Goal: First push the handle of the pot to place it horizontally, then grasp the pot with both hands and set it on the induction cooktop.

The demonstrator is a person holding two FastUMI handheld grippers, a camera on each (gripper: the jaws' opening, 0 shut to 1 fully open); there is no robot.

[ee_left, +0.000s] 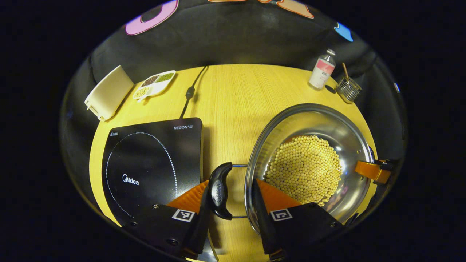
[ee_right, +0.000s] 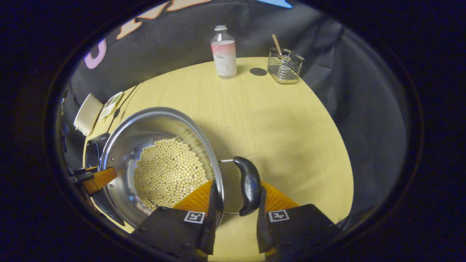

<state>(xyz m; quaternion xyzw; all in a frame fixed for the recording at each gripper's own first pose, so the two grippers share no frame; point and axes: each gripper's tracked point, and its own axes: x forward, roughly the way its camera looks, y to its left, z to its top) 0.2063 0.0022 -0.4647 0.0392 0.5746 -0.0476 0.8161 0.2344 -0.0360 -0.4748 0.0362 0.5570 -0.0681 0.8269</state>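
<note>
Left gripper [ee_left: 230, 203] jaws parted, straddling pot's left handle [ee_left: 219, 190] and rim, right gripper [ee_right: 236, 205] jaws parted around right handle [ee_right: 248, 185], grip pressure unclear, bean-filled pot [ee_left: 309, 127] on table [ee_left: 233, 94] beside induction cooktop [ee_left: 153, 163]

Pot [ee_left: 309, 131] w/ beans [ee_left: 304, 169] right of cooktop [ee_left: 153, 163]; bottle [ee_left: 322, 69] behind.
</note>
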